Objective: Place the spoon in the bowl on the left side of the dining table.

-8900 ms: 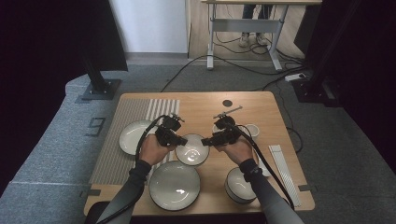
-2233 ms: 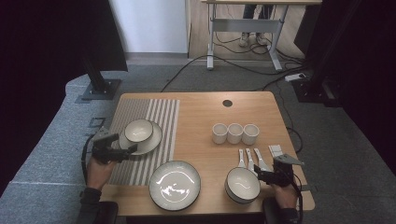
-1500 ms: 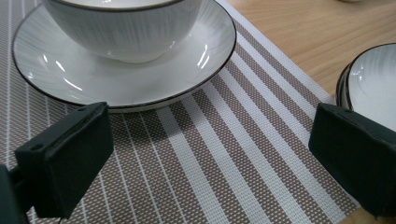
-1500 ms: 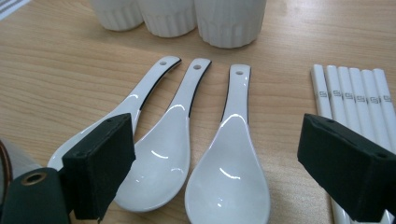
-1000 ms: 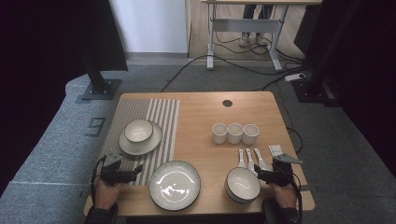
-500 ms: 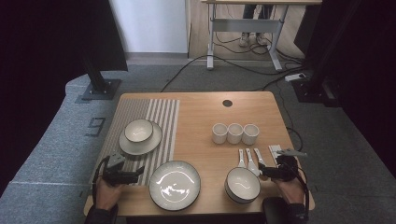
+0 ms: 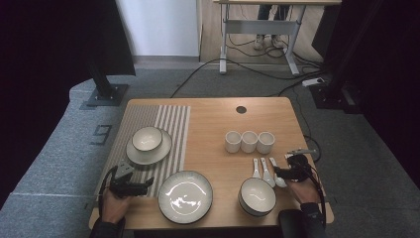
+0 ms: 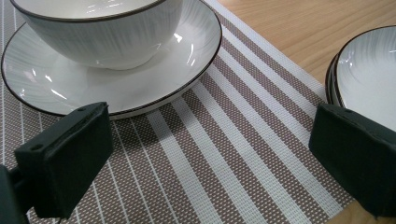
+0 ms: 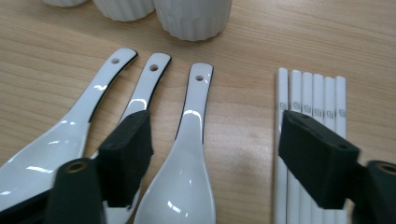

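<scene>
A: Start big. What lies on the table (image 7: pixel 213 119)?

B: A striped placemat (image 7: pixel 158 124) on its left half. On it sits a plate (image 7: pixel 148 151) carrying a bowl (image 7: pixel 146 138).

A: And the left tool (image 7: pixel 141 187)?

B: It sits low over the placemat at the near left corner, jaws spread wide and gripping nothing. In the left gripper view the plate (image 8: pixel 116 88) with its bowl (image 8: pixel 98 28) lies just ahead of the jaws, apart from them; a second plate (image 8: pixel 369 74) lies beside the right-hand jaw.

A: The right tool (image 7: pixel 280 172)?

B: Also released, jaws wide. In the right gripper view three white spoons (image 9: pixel 187 154) lie side by side; the rightmost lies in the gap between the jaws. The chopsticks (image 9: pixel 308 107) run under the other jaw.
</scene>
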A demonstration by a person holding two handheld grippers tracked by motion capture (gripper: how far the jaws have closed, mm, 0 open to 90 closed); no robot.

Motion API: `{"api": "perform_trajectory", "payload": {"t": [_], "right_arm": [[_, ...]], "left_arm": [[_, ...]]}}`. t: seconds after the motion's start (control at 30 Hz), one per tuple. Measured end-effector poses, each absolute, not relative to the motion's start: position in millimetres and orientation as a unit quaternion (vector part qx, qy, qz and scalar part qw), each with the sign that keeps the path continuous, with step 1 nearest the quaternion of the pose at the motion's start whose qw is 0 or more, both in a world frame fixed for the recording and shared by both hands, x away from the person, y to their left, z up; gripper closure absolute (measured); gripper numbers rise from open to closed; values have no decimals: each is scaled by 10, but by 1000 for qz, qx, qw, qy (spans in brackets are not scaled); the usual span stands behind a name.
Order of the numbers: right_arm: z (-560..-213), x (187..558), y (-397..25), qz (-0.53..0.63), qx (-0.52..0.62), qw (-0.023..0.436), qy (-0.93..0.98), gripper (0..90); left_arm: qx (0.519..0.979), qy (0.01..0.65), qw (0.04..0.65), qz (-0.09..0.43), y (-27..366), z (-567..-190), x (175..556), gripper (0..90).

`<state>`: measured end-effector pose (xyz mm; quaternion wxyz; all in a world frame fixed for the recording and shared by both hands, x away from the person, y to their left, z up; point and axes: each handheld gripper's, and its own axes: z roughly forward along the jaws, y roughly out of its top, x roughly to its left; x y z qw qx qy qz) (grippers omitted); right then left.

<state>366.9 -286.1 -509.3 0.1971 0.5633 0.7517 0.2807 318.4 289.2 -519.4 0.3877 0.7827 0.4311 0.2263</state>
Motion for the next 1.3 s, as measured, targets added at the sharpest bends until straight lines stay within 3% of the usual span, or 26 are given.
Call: {"api": "perform_trajectory", "payload": {"t": [0.3, 0.7, 1.13, 1.3], "right_arm": [[-5198, 3812, -2802, 253, 567, 192, 760, 450], [-5283, 3886, -2694, 238, 565, 183, 768, 556], [-5307, 3857, -2699, 250, 569, 178, 763, 729], [-5305, 3848, -2691, 245, 567, 185, 765, 737]], "left_arm": [[784, 429, 387, 226, 2885, -5195, 3183, 0], [787, 426, 384, 228, 2876, -5196, 3181, 2], [789, 423, 382, 228, 2863, -5198, 3179, 4], [790, 422, 382, 228, 2860, -5199, 3179, 6]]}}
